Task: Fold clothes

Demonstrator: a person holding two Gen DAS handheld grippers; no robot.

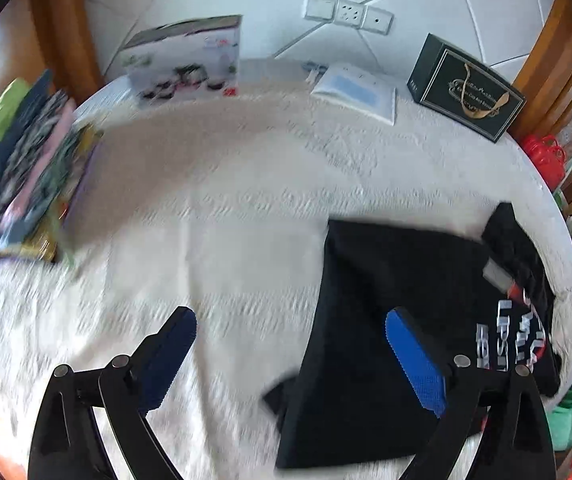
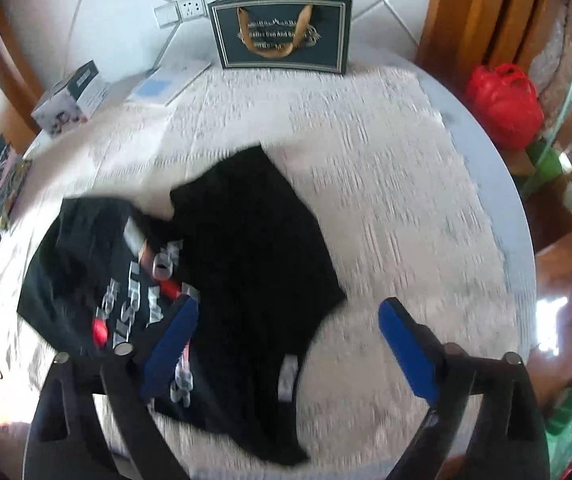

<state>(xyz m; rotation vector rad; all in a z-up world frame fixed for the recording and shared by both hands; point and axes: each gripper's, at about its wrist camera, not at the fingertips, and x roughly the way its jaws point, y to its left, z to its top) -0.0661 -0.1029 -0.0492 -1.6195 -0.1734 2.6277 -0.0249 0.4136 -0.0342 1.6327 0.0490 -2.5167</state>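
Observation:
A black T-shirt (image 1: 386, 320) with white and red lettering lies partly folded on the white textured tablecloth (image 1: 226, 208), at the lower right of the left wrist view. My left gripper (image 1: 291, 334) hangs above the shirt's left edge, jaws wide open, nothing between its blue pads. In the right wrist view the same T-shirt (image 2: 246, 264) fills the lower middle, with its print on the left half. My right gripper (image 2: 288, 322) hovers over the shirt's right part, open and empty.
A stack of folded patterned clothes (image 1: 22, 168) lies at the table's left edge. A printed carton (image 1: 190, 60), a white packet (image 1: 356, 90) and a dark gift box (image 1: 466, 86) stand by the wall. A red bag (image 2: 502, 104) sits beyond the right rim.

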